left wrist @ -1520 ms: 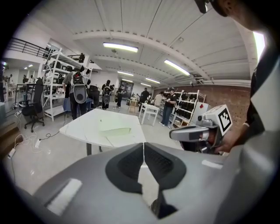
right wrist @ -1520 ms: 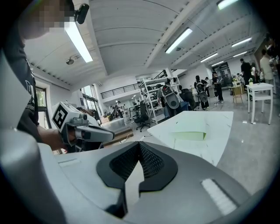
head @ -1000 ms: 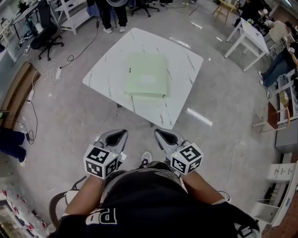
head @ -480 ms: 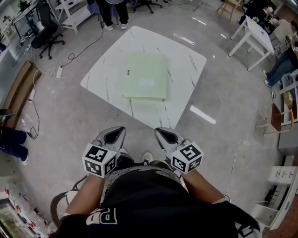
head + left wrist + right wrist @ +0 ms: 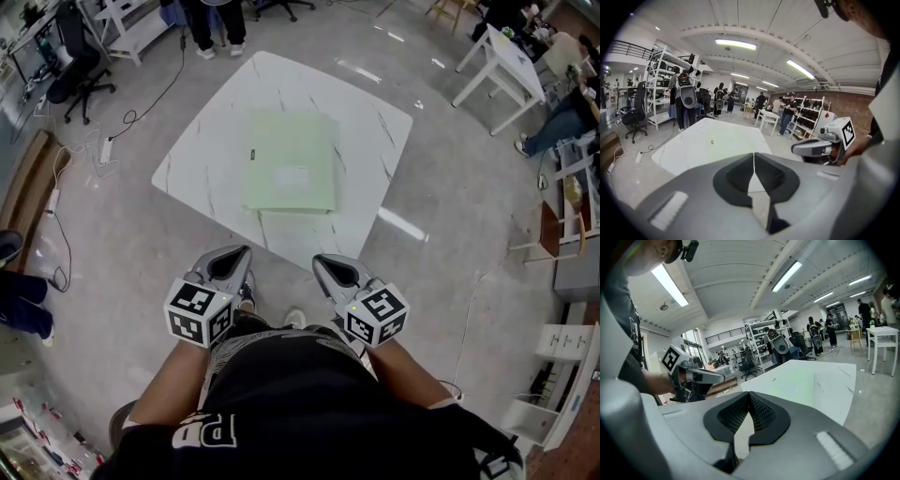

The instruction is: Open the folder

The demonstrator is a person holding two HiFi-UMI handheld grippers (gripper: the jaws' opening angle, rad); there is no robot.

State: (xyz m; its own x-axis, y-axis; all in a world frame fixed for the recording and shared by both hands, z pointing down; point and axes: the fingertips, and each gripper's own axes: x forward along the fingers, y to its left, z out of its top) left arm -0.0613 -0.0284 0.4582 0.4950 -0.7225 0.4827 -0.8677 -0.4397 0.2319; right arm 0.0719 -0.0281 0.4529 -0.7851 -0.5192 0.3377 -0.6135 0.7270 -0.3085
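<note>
Pale green flat paper folder (image 5: 291,161) lies closed, mid white marble-look square table (image 5: 199,159). My left gripper (image 5: 240,255) and right gripper (image 5: 322,263) sit near body, well short of table, both jaw pairs pressed together, empty. Step, I judge: approach. Next: reach in, part jaws, catch cover's free edge.

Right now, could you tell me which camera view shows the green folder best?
The head view: the whole folder lies closed on the white table, seen from above. Both gripper views show only a faint, foreshortened green patch on the tabletop.
</note>
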